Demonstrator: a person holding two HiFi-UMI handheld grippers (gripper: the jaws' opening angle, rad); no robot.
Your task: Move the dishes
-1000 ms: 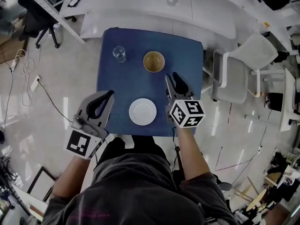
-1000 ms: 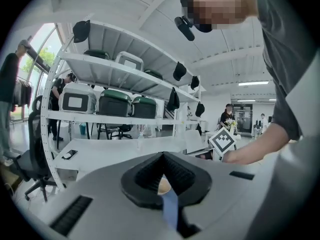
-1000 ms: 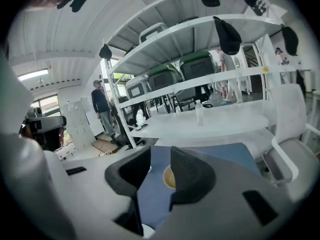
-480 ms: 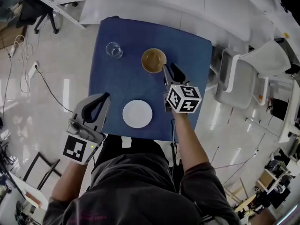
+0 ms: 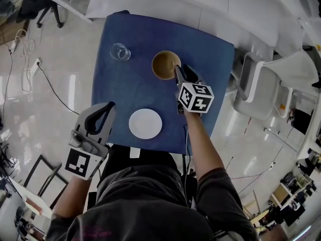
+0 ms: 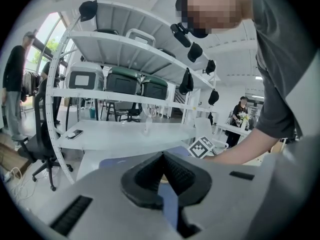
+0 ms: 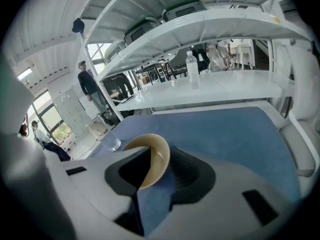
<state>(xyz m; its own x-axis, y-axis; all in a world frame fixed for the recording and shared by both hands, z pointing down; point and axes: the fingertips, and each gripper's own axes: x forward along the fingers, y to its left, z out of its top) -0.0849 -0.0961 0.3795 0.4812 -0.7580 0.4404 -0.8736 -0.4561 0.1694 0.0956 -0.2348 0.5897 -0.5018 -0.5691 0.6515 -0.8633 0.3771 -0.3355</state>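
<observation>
We log a blue table [image 5: 135, 89] with a white chair [image 5: 271, 97] just off its right edge. Past its far edge is a white desk [image 6: 125, 136], with a water bottle [image 7: 191, 69] and a phone [image 6: 75, 133] on it. White shelving [image 6: 125, 49] above the desk holds storage boxes [image 6: 122, 80]. We see cables [image 5: 24, 49] on the floor off the table's left edge, and a black office chair [image 6: 40, 144] by the desk.

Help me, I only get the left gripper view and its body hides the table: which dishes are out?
Observer: A bowl, a plate and a glass stand apart on the blue table.
Operator: Where is the right gripper?
Observer: The right gripper is at the bowl, with the rim between its open jaws.
Operator: And mine, relative to the plate?
Observer: The left gripper is to the plate's left, at the table's edge.
</observation>
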